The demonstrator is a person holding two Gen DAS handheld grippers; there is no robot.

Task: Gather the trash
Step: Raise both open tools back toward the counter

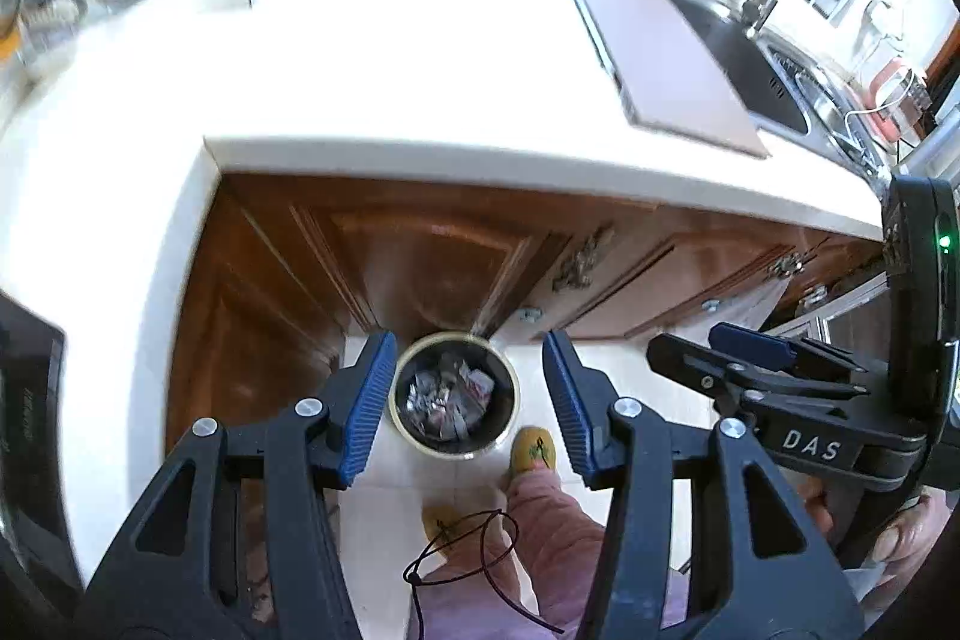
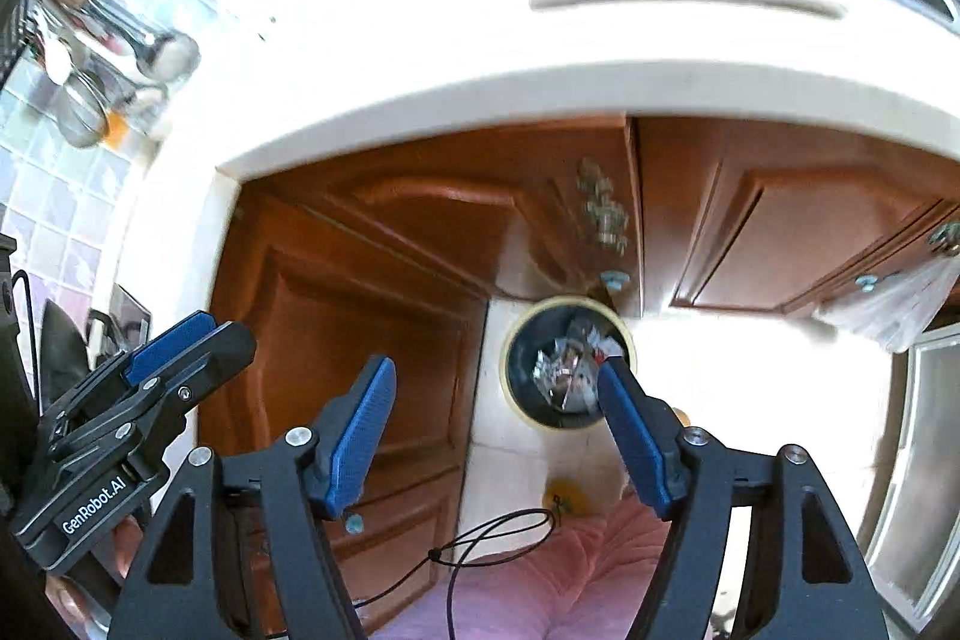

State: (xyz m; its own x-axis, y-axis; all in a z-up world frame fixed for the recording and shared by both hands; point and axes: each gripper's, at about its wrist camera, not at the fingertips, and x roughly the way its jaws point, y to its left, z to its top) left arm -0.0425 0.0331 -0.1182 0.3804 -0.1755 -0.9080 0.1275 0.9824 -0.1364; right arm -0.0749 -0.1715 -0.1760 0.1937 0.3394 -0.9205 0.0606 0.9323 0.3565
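With both your left tool (image 1: 469, 403) and right tool (image 2: 497, 433) spread and empty above the round dark floor bin (image 1: 454, 396) holding crumpled wrappers, this drop looks finished; next, search the white desk (image 1: 384, 58) for remaining trash.

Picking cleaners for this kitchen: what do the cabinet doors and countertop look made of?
Cabinet doors: probably wood or wood veneer, glossy reddish-brown varnish with raised panels and sheen. Countertop: smooth white stone or solid surface, thick rounded edge; glare hides any grain.
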